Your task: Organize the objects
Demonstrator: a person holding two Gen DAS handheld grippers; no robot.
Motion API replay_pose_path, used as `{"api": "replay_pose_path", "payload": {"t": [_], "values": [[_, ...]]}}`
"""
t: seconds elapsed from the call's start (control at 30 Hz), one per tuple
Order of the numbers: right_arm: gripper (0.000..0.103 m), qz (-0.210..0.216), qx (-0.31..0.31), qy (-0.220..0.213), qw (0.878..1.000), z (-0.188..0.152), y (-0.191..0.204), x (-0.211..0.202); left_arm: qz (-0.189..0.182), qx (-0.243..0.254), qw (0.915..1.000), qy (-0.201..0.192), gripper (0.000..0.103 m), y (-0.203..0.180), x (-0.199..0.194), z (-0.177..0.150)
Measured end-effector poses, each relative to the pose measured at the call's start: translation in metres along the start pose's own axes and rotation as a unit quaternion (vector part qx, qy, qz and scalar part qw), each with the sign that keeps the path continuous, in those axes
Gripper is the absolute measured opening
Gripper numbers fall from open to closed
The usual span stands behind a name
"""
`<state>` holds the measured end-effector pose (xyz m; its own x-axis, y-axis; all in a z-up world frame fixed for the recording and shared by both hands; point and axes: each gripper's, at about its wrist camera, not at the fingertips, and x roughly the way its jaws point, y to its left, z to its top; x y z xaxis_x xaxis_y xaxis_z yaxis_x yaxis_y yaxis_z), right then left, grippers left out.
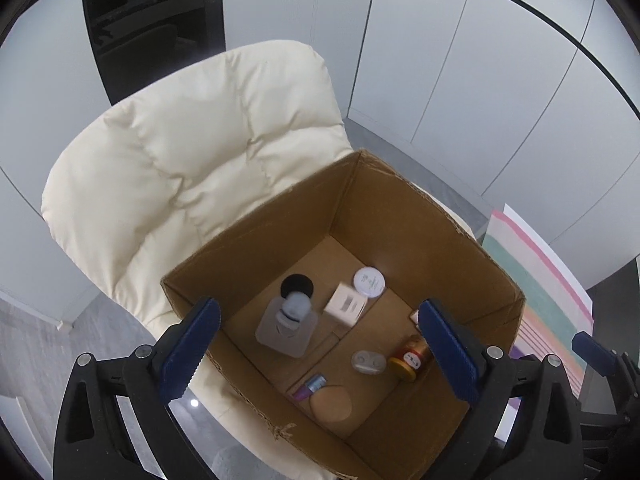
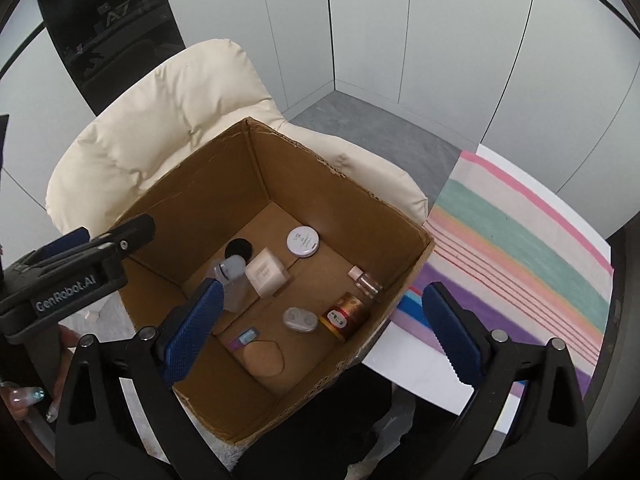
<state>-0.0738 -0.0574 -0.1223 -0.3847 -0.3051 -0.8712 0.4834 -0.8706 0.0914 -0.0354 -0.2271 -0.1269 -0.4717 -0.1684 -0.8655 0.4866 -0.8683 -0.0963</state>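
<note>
An open cardboard box (image 1: 472,248) (image 2: 192,184) stands on a cream chair. Inside lie a clear bottle with a grey cap (image 1: 286,326) (image 2: 234,286), a cream cube box (image 1: 346,304) (image 2: 267,278), a white round tin (image 1: 369,282) (image 2: 303,242), a black disc (image 1: 297,285) (image 2: 239,249), a red-gold can (image 1: 410,358) (image 2: 346,314), a grey lens case (image 1: 368,361) (image 2: 300,319), a tan puff (image 1: 331,404) (image 2: 264,356), a small purple tube (image 1: 310,386) (image 2: 242,338) and a small glass vial (image 2: 365,280). My left gripper (image 1: 320,354) is open and empty above the box. My right gripper (image 2: 320,336) is open and empty over the box's right side.
The cream padded chair (image 1: 180,152) (image 2: 160,120) backs the box. A striped cloth on a white table (image 2: 520,248) (image 1: 540,292) lies to the right. Grey wall panels and floor lie behind. The left gripper's body (image 2: 80,280) shows at the left of the right wrist view.
</note>
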Motion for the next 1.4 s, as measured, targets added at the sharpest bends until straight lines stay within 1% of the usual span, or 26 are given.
{"api": "replay_pose_path", "payload": {"t": [0.07, 0.2, 0.33, 0.43, 0.47, 0.53, 0.57, 0.63, 0.7, 0.73, 0.77, 0.87, 0.93, 0.97, 1.0, 1.13, 1.2, 1.3, 1.4], "values": [[0.101, 0.001, 0.004, 0.002, 1.0, 0.0, -0.002, -0.001, -0.002, 0.005, 1.0, 0.007, 0.1, -0.002, 0.001, -0.001], [0.101, -0.017, 0.006, 0.001, 1.0, -0.001, -0.004, -0.007, -0.003, 0.021, 0.9997, 0.008, 0.1, -0.009, -0.008, 0.001], [0.1, -0.035, 0.047, -0.01, 0.998, -0.004, -0.018, -0.033, -0.025, 0.068, 0.9973, -0.003, 0.1, -0.028, -0.047, 0.006], [0.1, -0.037, 0.088, -0.025, 0.995, -0.011, -0.034, -0.062, -0.046, 0.104, 0.9933, -0.019, 0.101, -0.045, -0.088, 0.009], [0.1, -0.041, 0.104, -0.03, 0.993, -0.014, -0.04, -0.075, -0.06, 0.109, 0.9918, -0.031, 0.103, -0.049, -0.106, 0.009], [0.1, -0.053, 0.135, -0.038, 0.989, -0.022, -0.052, -0.1, -0.078, 0.121, 0.9884, -0.048, 0.103, -0.057, -0.137, 0.009], [0.1, -0.066, 0.161, -0.042, 0.984, -0.029, -0.059, -0.117, -0.079, 0.13, 0.987, -0.051, 0.103, -0.062, -0.149, 0.009], [0.1, -0.087, 0.196, -0.049, 0.975, -0.039, -0.067, -0.139, -0.083, 0.153, 0.9834, -0.049, 0.103, -0.072, -0.169, 0.008], [0.1, -0.12, 0.226, -0.051, 0.965, -0.05, -0.074, -0.164, -0.103, 0.174, 0.9782, -0.049, 0.103, -0.081, -0.191, 0.005], [0.1, -0.133, 0.236, -0.053, 0.961, -0.055, -0.074, -0.177, -0.103, 0.178, 0.9774, -0.048, 0.103, -0.082, -0.198, 0.002], [0.1, -0.137, 0.238, -0.052, 0.96, -0.057, -0.075, -0.184, -0.098, 0.184, 0.977, -0.045, 0.103, -0.083, -0.204, -0.002], [0.1, -0.129, 0.243, -0.045, 0.961, -0.067, -0.072, -0.207, -0.082, 0.206, 0.9748, -0.021, 0.103, -0.088, -0.209, -0.011], [0.1, -0.143, 0.253, -0.047, 0.956, -0.075, -0.068, -0.217, -0.068, 0.225, 0.9719, 0.011, 0.103, -0.094, -0.207, -0.018], [0.1, -0.152, 0.254, -0.048, 0.954, -0.078, -0.065, -0.221, -0.073, 0.228, 0.9706, 0.017, 0.103, -0.095, -0.208, -0.021], [0.1, -0.157, 0.255, -0.048, 0.953, -0.081, -0.063, -0.223, -0.076, 0.233, 0.9693, 0.019, 0.103, -0.098, -0.209, -0.023], [0.098, -0.151, 0.253, -0.046, 0.954, -0.089, -0.058, -0.23, -0.047, 0.27, 0.9616, 0.016, 0.103, -0.109, -0.207, -0.036], [0.098, -0.165, 0.256, -0.043, 0.951, -0.093, -0.057, -0.234, -0.044, 0.281, 0.9585, 0.022, 0.103, -0.111, -0.204, -0.04], [0.098, -0.158, 0.263, -0.037, 0.951, -0.098, -0.06, -0.236, -0.051, 0.281, 0.9575, 0.036, 0.103, -0.111, -0.201, -0.043], [0.098, -0.161, 0.267, -0.029, 0.95, -0.102, -0.062, -0.235, -0.058, 0.274, 0.9592, 0.038, 0.103, -0.108, -0.202, -0.043]]}}
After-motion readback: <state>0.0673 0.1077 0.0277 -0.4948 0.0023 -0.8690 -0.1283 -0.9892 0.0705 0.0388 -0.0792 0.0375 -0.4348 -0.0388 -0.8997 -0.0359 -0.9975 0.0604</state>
